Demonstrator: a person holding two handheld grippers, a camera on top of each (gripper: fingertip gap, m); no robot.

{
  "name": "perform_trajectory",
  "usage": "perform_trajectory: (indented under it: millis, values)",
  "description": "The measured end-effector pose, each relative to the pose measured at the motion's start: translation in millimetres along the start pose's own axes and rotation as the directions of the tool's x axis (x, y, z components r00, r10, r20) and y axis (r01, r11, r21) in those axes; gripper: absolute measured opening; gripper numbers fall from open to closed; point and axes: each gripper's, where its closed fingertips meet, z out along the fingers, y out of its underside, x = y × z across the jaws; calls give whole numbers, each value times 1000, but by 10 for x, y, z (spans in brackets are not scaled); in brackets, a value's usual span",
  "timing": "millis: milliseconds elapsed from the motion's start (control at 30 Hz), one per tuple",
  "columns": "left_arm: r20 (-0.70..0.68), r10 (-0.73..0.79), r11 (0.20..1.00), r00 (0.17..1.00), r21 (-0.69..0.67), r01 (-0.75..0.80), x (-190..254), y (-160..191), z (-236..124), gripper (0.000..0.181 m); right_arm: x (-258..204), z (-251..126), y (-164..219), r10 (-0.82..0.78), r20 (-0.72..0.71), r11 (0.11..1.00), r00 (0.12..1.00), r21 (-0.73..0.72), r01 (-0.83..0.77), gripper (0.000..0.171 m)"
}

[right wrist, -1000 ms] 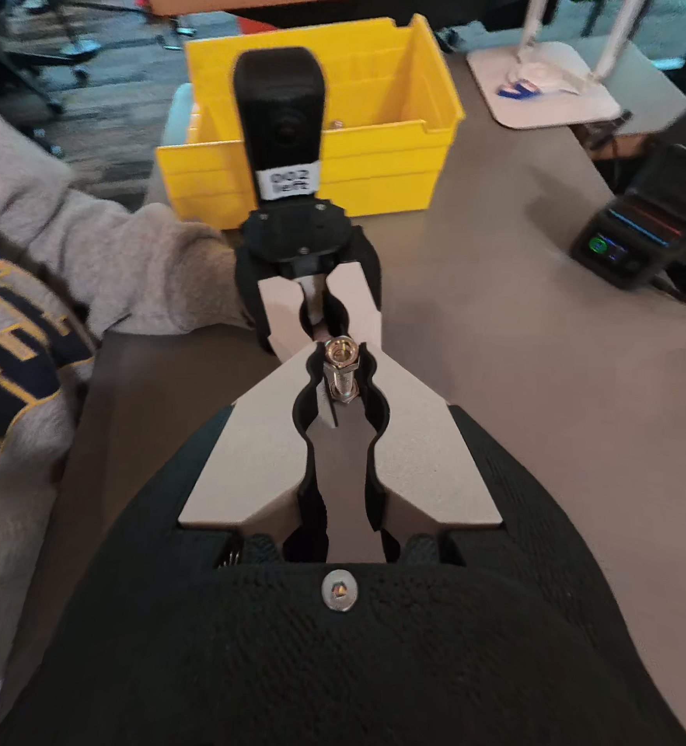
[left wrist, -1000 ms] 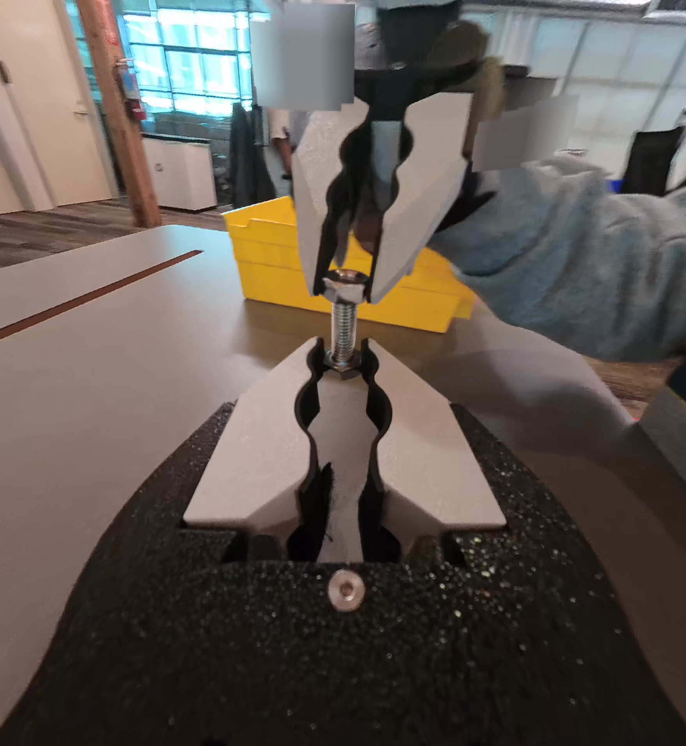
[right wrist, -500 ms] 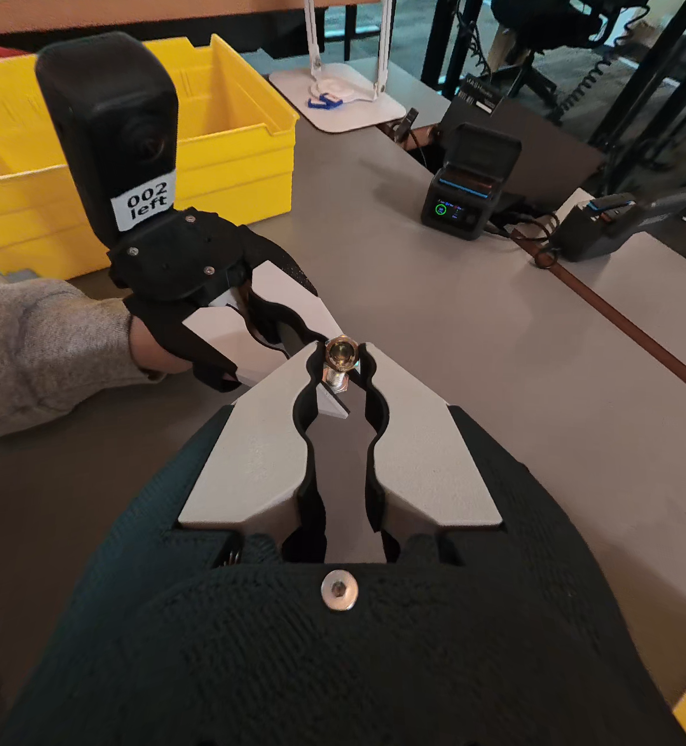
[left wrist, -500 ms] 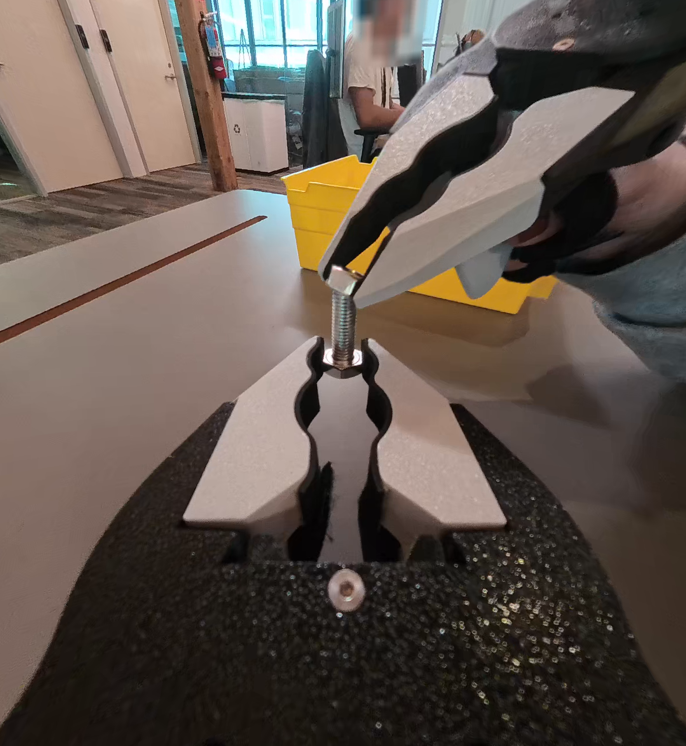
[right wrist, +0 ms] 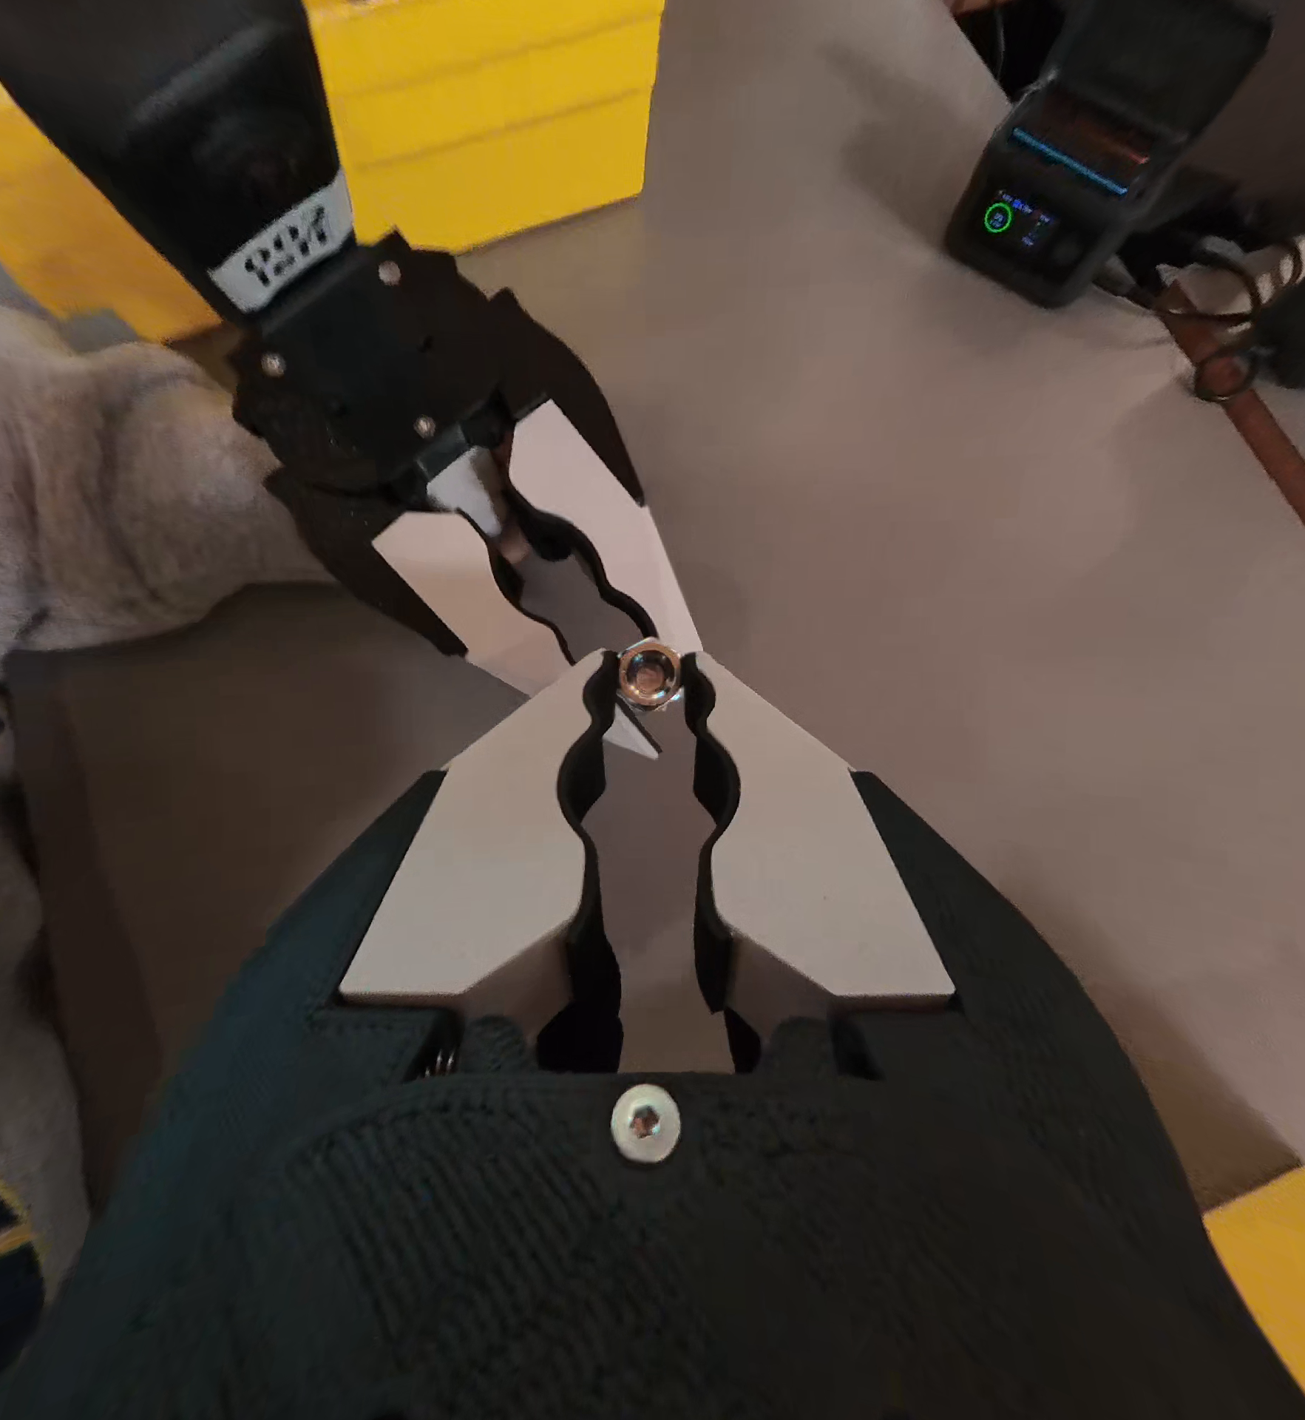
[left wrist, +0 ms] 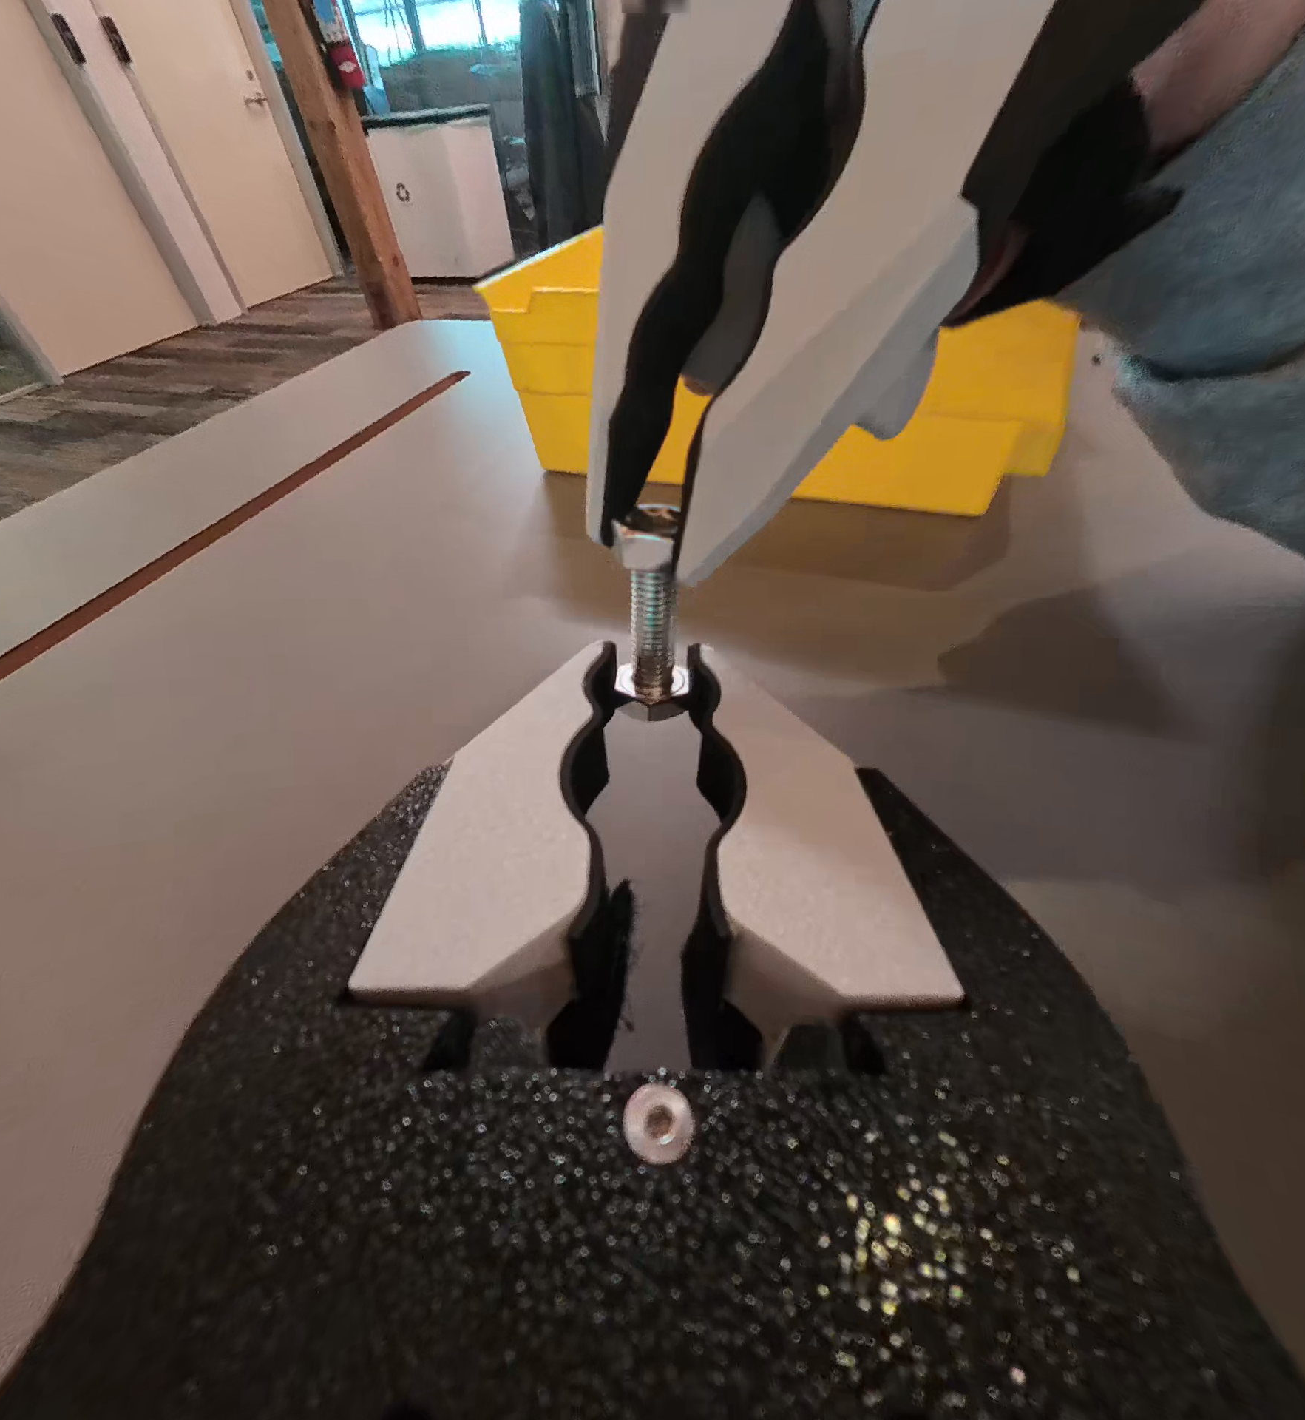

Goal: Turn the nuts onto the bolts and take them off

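Moved: right gripper (left wrist: 645, 549) swings from tilted back toward upright, at 12 o'clock above the left gripper (left wrist: 650, 680).
Grip: left clamps the silver hex nut (left wrist: 650, 684); right clamps the threaded steel bolt (left wrist: 650, 634) by its head.
Progress: nut sits low on the thread; whether threading on or off, cannot tell.
Hidden: bolt tip below the nut.

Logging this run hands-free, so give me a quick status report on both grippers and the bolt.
Left gripper shut on nut at bolt's lower end. Right gripper shut on bolt head. Bolt upright above table. Nothing obstructing.
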Motion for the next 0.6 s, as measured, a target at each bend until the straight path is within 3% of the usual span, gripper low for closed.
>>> perform_trajectory:
  millis: [167, 367, 533, 600]
  values:
    - [18, -113, 989, 993, 98, 111, -109, -120, -83, 16, 56, 24, -201, 153, -91, 980, 984, 145, -139, 16]
    - [31, -130, 987, 991, 103, 126, -144, -120, -88, 16, 98, 33, -226, 184, -161, 968, 970, 203, -150, 17]
    - [24, -162, 979, 986, 126, 158, -171, -145, -115, 16, 117, -39, -318, 135, -173, 934, 976, 351, -67, 63]
    - [6, -174, 976, 985, 133, 172, -161, -156, -122, 16, 41, -34, -376, 65, -158, 890, 985, 455, 14, 70]
